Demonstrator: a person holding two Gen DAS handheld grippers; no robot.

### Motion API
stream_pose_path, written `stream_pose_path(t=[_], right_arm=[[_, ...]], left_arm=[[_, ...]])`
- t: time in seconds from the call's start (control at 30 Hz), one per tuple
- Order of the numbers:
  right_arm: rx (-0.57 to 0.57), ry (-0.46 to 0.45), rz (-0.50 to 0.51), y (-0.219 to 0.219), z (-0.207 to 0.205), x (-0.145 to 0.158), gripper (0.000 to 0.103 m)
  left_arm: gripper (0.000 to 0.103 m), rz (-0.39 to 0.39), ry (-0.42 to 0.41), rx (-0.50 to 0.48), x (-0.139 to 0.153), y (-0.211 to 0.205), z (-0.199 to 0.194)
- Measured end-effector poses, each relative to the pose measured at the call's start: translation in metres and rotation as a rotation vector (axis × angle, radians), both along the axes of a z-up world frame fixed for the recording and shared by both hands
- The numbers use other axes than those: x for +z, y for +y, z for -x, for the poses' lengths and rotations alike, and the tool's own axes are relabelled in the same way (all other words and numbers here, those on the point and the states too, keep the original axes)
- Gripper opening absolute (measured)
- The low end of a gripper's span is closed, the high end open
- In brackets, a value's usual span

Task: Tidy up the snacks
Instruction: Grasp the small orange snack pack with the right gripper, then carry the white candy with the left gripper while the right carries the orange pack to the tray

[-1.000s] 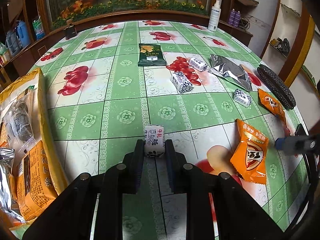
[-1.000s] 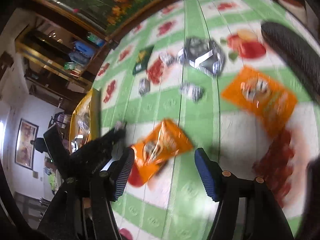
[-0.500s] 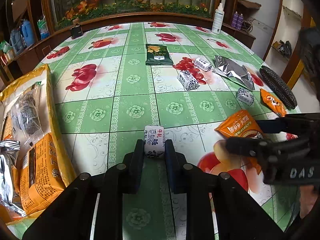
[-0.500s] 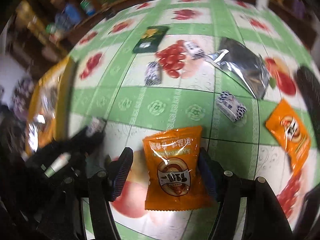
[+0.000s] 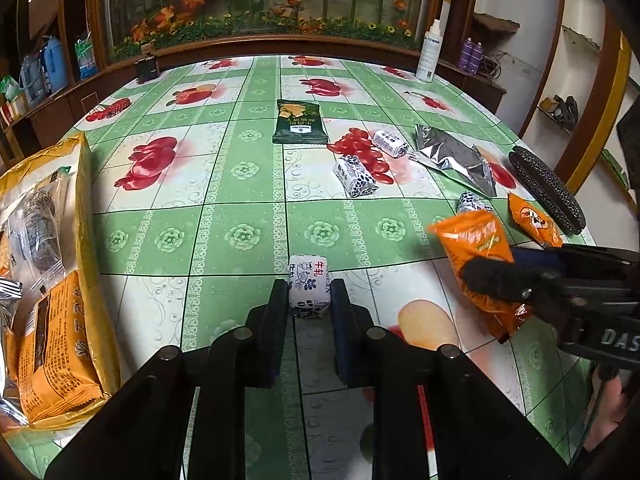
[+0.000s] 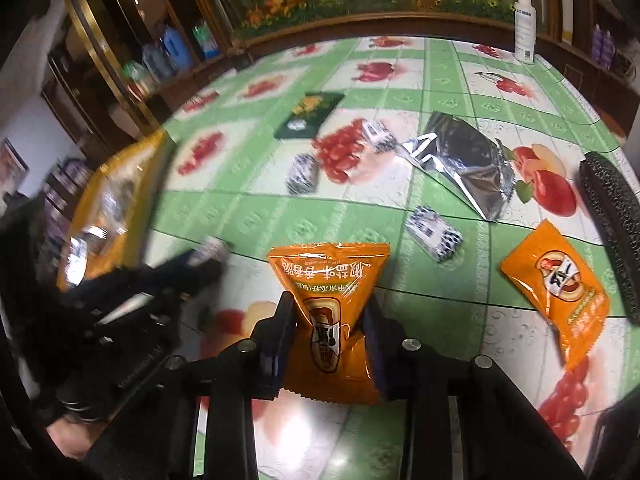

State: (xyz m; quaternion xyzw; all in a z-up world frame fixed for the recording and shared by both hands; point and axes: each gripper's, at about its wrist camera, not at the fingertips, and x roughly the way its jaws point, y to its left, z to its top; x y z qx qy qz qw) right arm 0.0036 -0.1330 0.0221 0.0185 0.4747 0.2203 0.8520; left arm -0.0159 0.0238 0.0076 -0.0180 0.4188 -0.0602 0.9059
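Observation:
My left gripper is shut on a small white candy with blue print and red characters, held just above the green fruit-print tablecloth. My right gripper has its jaws closing on an orange snack packet; both pads press its sides and the packet bulges and crumples between them. In the left wrist view that orange packet and the right gripper appear at the right. A big yellow bag with packets inside lies at the left edge.
Loose on the cloth: a dark green packet, several white-and-blue candies, a silver foil pack, a second orange packet and a black patterned case. A white bottle stands at the far rim.
The right gripper's jaws have come together on the orange packet, which now bulges between the pads. The left gripper keeps its hold on the white candy and has barely moved.

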Motion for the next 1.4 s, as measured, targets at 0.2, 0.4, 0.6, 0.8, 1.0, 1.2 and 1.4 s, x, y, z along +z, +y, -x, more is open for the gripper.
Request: stream_pose_path(t=[0.2,0.4,0.6,0.8,1.0,1.2,1.4], right_arm=[[0.008,-0.016,-0.038,0.003,0.000,0.002,0.033],[0.014,-0.016,-0.056,0.003,0.001,0.001,0.033],[0.008,-0.012,-0.059,0.003,0.001,0.000,0.034],[0.011,-0.011,-0.064,0.002,0.001,0.000,0.034],[0.014,-0.010,-0.078,0.001,0.002,0.002,0.034],[0.015,-0.018,-0.083,0.001,0.002,0.003,0.034],[0.016,-0.022,-0.094,0.004,0.002,0.003,0.034]], left_arm=[[0.018,-0.002,-0.009,0.004,0.003,0.000,0.003],[0.018,-0.018,-0.011,0.013,0.005,0.001,0.008],[0.018,-0.030,0.033,0.007,0.000,0.000,0.006],[0.018,-0.066,0.041,0.002,-0.002,-0.008,0.000],[0.017,-0.039,0.027,0.026,-0.001,-0.002,0.003],[0.017,-0.002,0.004,0.045,0.009,0.009,0.009],[0.017,0.014,-0.027,0.067,0.019,0.020,0.017]])
